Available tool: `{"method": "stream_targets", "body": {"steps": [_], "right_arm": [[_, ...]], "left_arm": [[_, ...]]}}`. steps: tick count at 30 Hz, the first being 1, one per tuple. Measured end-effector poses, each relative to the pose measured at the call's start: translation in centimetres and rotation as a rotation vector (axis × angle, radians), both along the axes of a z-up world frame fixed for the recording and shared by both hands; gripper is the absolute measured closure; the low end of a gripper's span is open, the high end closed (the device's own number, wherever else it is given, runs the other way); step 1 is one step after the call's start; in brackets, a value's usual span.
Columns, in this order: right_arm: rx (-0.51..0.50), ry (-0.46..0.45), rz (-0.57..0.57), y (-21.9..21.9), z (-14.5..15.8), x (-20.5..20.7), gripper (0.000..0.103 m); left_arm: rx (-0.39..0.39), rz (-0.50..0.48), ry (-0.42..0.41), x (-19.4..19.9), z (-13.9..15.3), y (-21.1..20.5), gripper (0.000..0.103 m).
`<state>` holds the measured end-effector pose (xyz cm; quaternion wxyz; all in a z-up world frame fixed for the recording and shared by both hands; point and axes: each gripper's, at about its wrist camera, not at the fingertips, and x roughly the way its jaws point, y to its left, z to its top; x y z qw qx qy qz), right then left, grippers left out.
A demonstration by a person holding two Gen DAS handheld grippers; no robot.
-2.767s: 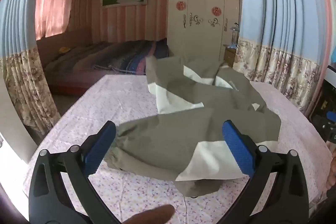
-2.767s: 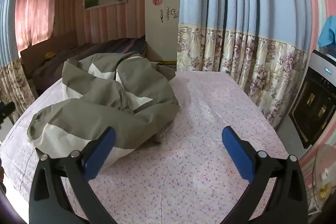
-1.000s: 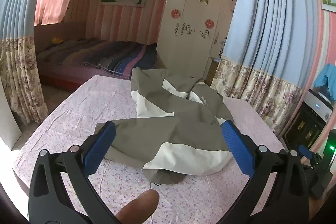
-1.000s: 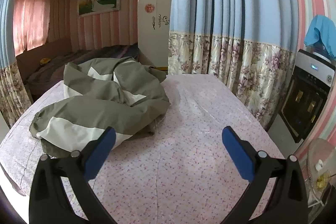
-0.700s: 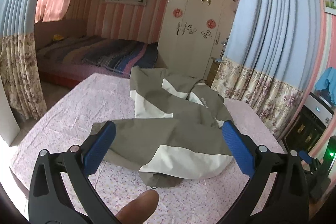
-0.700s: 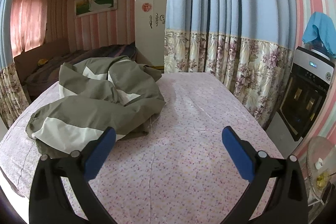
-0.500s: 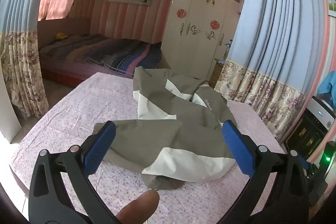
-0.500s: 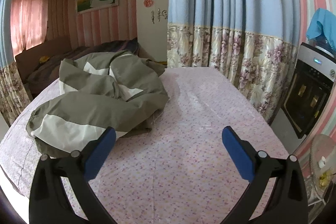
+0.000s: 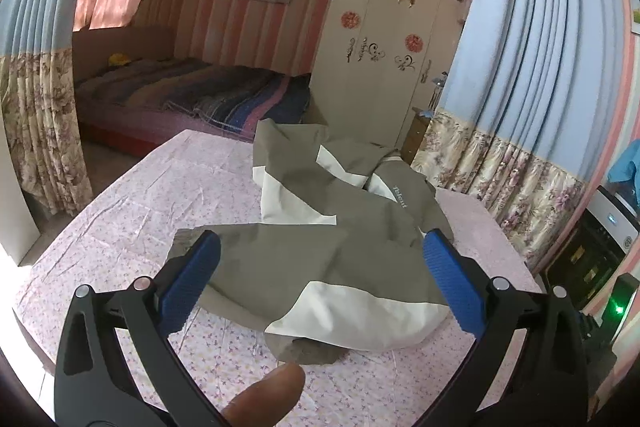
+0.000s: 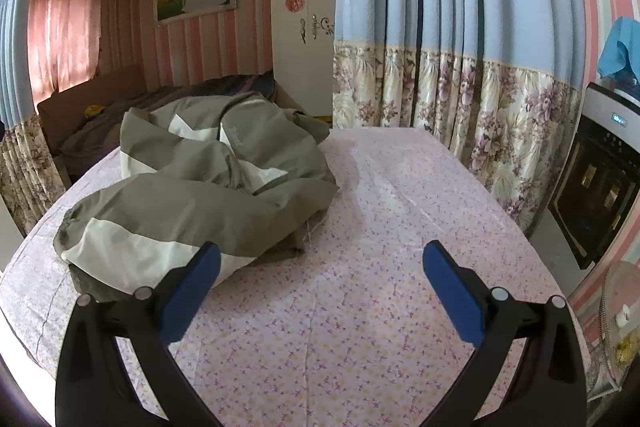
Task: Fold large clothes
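Note:
An olive-green and cream jacket [image 9: 332, 227] lies crumpled on a table covered with a pink flowered cloth [image 9: 160, 187]. My left gripper [image 9: 320, 279] hovers wide open above its near sleeve, touching nothing, blue pads [image 9: 192, 283] far apart. A fingertip [image 9: 268, 399] shows at the bottom edge. In the right wrist view the jacket [image 10: 208, 187] fills the left half of the table [image 10: 400, 227]. My right gripper [image 10: 320, 283] stands open over bare cloth to the jacket's right, with nothing between its fingers.
Blue curtains with flowered hems [image 10: 460, 87] hang close behind the table's far and right edges. A dark appliance [image 10: 600, 187] stands at the right. A bed [image 9: 180, 91] and a white wardrobe [image 9: 380, 67] lie beyond the table.
Both grippers have pulled back and risen a little from the jacket over the last seconds, then drifted slightly. The jacket has not moved. Both stay open.

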<state>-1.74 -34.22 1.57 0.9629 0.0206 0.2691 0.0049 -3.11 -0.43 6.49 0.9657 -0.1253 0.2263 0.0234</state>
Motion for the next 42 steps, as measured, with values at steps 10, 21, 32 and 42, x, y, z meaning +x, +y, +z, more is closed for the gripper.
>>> {"method": "stream_targets", "body": {"steps": [10, 21, 32, 42], "right_arm": [[0.003, 0.002, 0.015, 0.2, -0.2, 1.1, 0.002], [0.038, 0.070, 0.051, 2.5, -1.0, 4.2, 0.002], [0.116, 0.224, 0.122, 5.8, -5.7, 8.2, 0.002], [0.062, 0.275, 0.205, 9.6, -7.4, 10.8, 0.018]], "left_arm": [[0.054, 0.024, 0.020, 1.0, -1.4, -0.1, 0.003], [0.150, 0.078, 0.106, 5.1, -7.0, 5.5, 0.003], [0.170, 0.102, 0.170, 7.2, -11.7, 10.1, 0.003], [0.181, 0.078, 0.223, 8.7, -12.7, 10.5, 0.003]]}}
